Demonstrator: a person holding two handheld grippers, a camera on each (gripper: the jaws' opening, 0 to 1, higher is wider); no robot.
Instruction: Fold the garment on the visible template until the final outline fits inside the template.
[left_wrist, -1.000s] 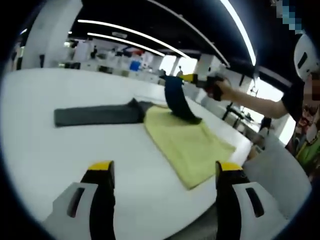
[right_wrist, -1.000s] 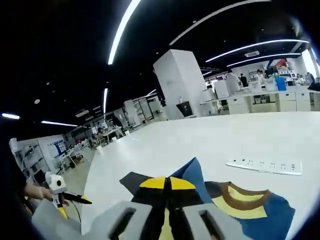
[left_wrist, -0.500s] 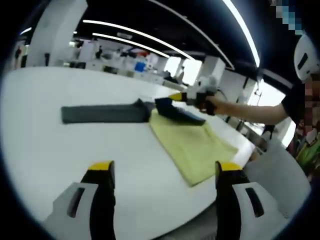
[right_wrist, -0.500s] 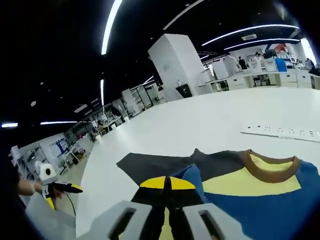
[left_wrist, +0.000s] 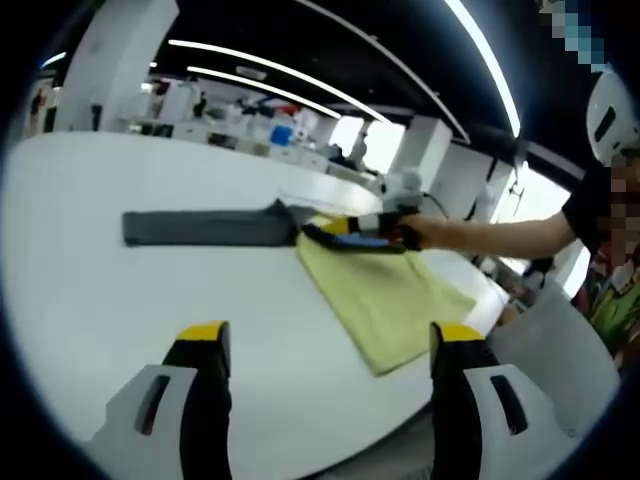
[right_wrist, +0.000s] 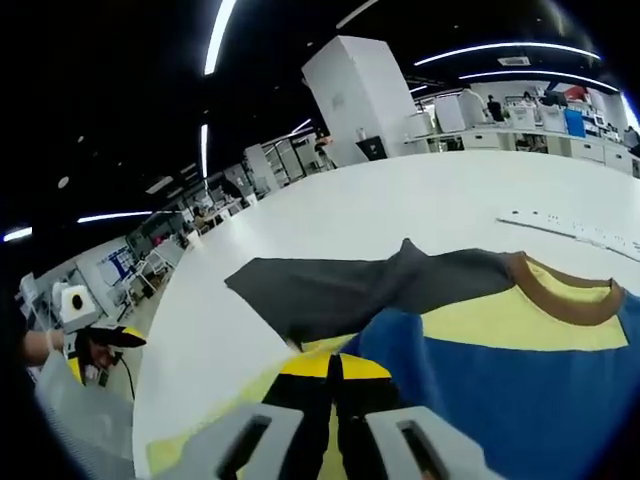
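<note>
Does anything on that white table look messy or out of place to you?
One thing: the garment's grey sleeve sticks out sideways well past the yellow template onto the bare white table. The right gripper, jaws shut, pinches the garment's blue edge. Nothing looks spilled or torn.

No legible text or labels anywhere.

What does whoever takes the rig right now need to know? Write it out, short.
Right gripper: jaws shut on the garment's blue edge, low over the yellow template.
Left gripper: jaws open, empty, above the white table.
Garment: blue part folded onto the template; grey sleeve lies stretched out on the table beyond the template's edge.
Done: one fold laid over.
Left: release the edge, fold the sleeve in, check the outline sits within the template.
</note>
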